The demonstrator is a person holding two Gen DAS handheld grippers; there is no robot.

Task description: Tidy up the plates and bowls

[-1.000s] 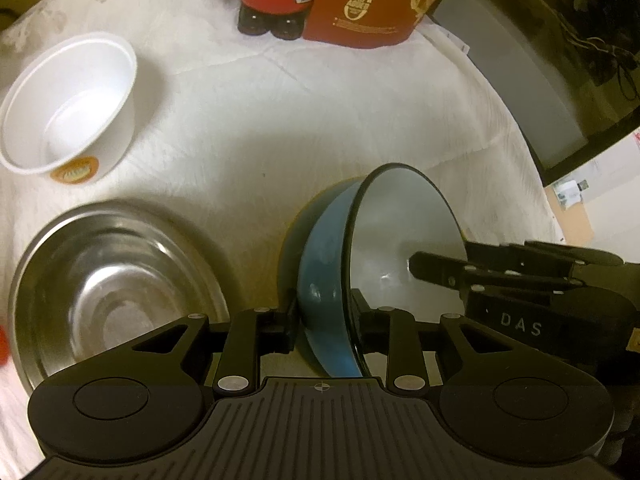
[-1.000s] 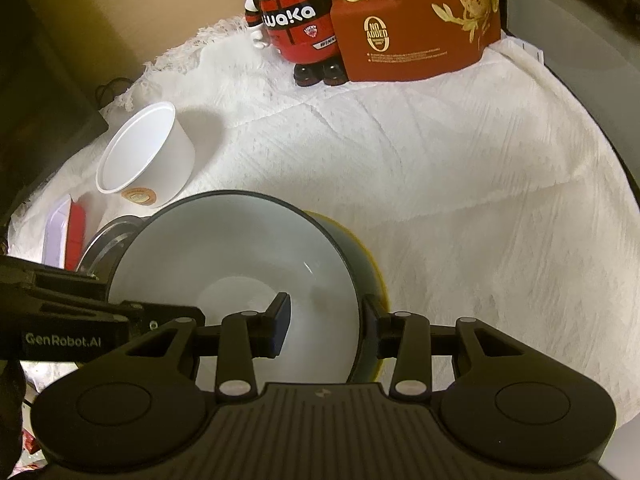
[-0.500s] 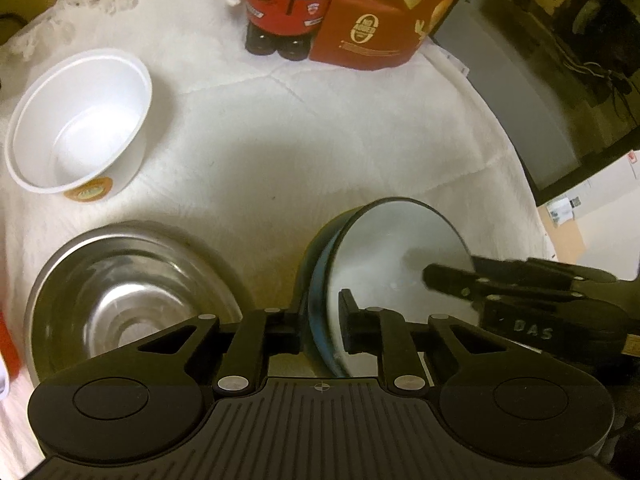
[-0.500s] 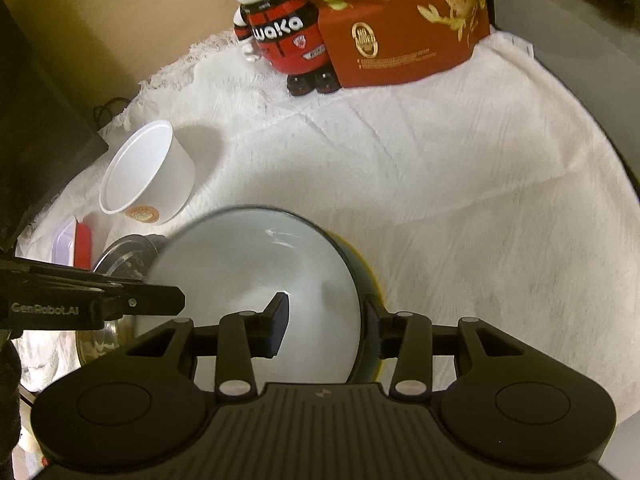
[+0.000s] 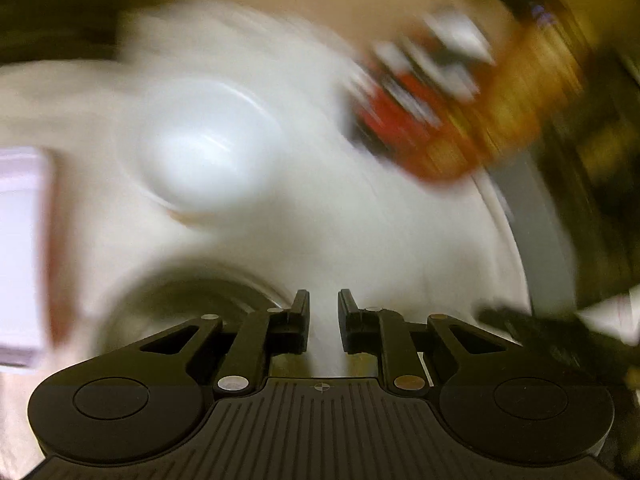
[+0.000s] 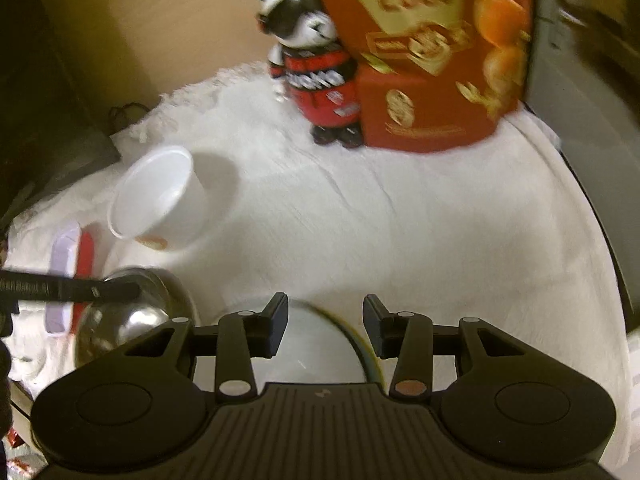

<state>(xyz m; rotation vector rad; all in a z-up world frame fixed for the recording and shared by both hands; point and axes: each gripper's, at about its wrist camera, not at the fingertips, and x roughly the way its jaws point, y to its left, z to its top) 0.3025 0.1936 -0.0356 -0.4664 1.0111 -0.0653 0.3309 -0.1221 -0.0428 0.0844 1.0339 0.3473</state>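
A bowl with a white inside (image 6: pixel 316 344) sits under my right gripper (image 6: pixel 325 324), nested in a dish with a yellow rim (image 6: pixel 360 344). The right jaws stand apart on either side of that rim, and neither pad visibly presses on it. My left gripper (image 5: pixel 323 320) is in a badly blurred view. Its jaws are almost together, with only a narrow slit and nothing in it. It hangs over the near edge of the steel bowl (image 5: pixel 180 296), and the right wrist view shows it above that steel bowl (image 6: pixel 132 320). An empty white cup (image 6: pixel 160 196) leans behind the steel bowl.
A white cloth (image 6: pixel 400 220) covers the round table. At the back stand a toy bear (image 6: pixel 316 80) and a red box (image 6: pixel 432 60). A red and lilac flat item (image 6: pixel 76 256) lies at the left edge. The table drops off to dark floor on the right.
My left gripper has let go of the blue bowl's rim and swung left over the steel bowl, rolling as it went. The right gripper has risen, and the bowl now sits lower in its view.
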